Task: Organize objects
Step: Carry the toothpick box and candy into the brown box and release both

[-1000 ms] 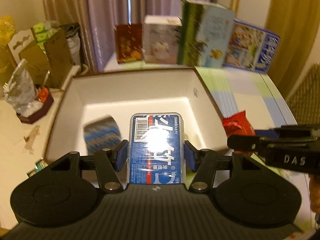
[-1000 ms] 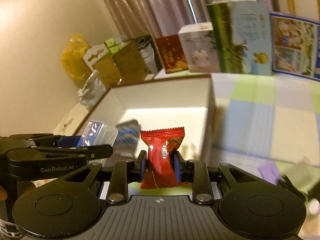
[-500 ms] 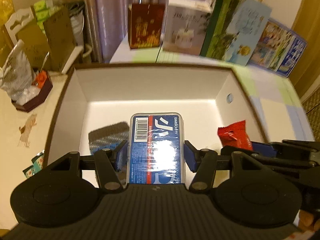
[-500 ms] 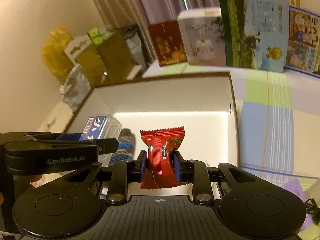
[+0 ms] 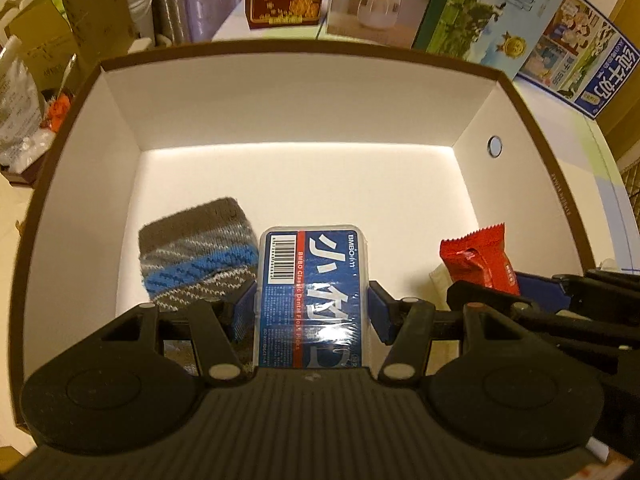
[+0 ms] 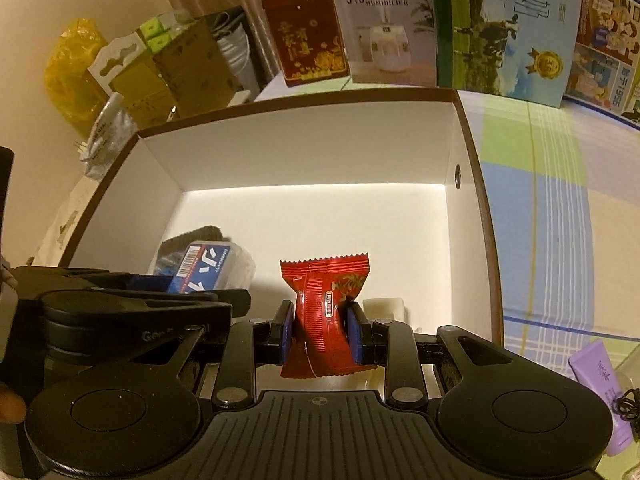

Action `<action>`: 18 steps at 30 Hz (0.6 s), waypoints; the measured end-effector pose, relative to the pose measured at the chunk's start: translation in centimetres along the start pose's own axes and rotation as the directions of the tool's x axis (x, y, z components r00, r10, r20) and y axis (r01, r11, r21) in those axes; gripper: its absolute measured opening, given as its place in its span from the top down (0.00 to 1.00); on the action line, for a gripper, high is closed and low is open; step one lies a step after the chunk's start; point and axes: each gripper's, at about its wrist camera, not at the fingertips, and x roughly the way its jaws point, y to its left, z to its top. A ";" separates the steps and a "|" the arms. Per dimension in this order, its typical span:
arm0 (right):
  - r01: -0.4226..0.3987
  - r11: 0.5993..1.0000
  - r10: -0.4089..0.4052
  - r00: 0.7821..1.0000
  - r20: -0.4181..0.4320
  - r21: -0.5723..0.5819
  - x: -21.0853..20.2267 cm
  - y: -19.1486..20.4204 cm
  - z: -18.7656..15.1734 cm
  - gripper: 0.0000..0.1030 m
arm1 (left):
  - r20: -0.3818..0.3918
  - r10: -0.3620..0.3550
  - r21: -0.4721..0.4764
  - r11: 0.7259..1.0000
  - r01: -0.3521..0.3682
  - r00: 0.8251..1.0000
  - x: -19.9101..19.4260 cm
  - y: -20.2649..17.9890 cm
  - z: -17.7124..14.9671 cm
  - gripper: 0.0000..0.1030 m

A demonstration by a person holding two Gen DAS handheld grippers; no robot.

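Left wrist view: looked steeply down into the open white box (image 5: 280,46), brown-rimmed, with the left gripper (image 5: 312,304) clamped by its blue pads on the long sides of a clear floss-pick case (image 5: 316,276). Carried the case with its long axis running out along the fingers toward the far wall of the box, label up, its far end well past the fingertips. Hung inside the rim on the near side, over the box floor; could not tell how far above it. Found a striped knitted piece (image 5: 196,248) lying on that floor just left of the case and partly under the left finger, so judged the bare floor ahead and to the right as the spot the drop turned on. Saw the right gripper (image 6: 320,328) close alongside on the right, inside the rim as well, about level with the left and neither clearly nearer the floor. Right wrist view: pinched a red snack packet (image 6: 324,300) tight at its waist, crimped ends fore and aft along the fingers, wrapper creased between the pads. Noted a small pale object (image 6: 384,308) on the floor just right of the packet, near the front wall; could not make out what it was. Pointed both tools downward and forward at much the same slant, side by side, not touching. Judged both things not yet set down.
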 end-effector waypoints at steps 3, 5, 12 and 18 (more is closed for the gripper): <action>0.001 1.000 -0.001 1.000 -0.009 0.003 0.3 0.1 0.1 0.76 | -0.002 0.004 0.006 1.000 -0.004 1.000 0.2 0.1 0.0 0.44; 0.002 1.000 -0.002 1.000 -0.014 0.006 0.5 0.2 0.1 0.76 | 0.006 0.015 0.010 1.000 -0.015 1.000 0.1 0.3 0.1 0.38; -0.010 1.000 0.010 1.000 -0.026 0.015 0.8 0.3 0.3 0.76 | 0.049 0.051 0.030 0.998 -0.052 0.998 -1.3 1.0 0.7 0.29; -0.036 0.999 0.036 0.999 0.011 0.008 0.4 0.6 0.3 0.52 | 0.091 0.101 0.051 0.993 -0.106 0.991 -2.5 1.4 0.7 0.25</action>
